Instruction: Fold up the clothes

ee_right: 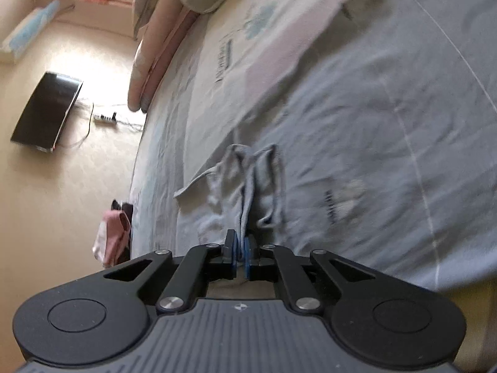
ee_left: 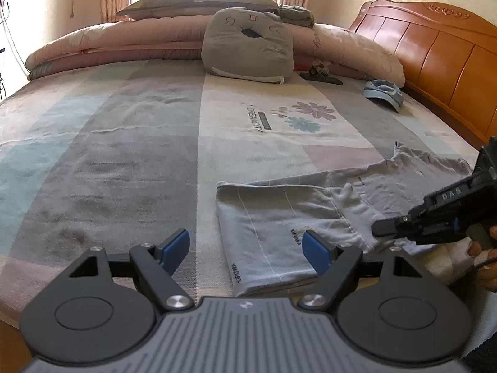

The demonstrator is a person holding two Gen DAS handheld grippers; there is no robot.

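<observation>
Fingers of the right gripper (ee_right: 239, 248) are pinching a bunched hem of the pale grey folded cotton garment (ee_left: 279, 217), which is lying on the patchwork bed cover (ee_left: 108, 155), long axis running left to right. Left gripper (ee_left: 248, 248) is hovering wide apart at the garment's near left corner, gripping nothing. Judgement: the held edge is at the right, so the right gripper is nearer to it.

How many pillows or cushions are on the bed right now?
3 that I can make out: a grey cat-face cushion leaning on the folded quilt, a flat pillow on top of that quilt by the window, and a long pink pillow along the headboard. More may be hidden behind.
</observation>
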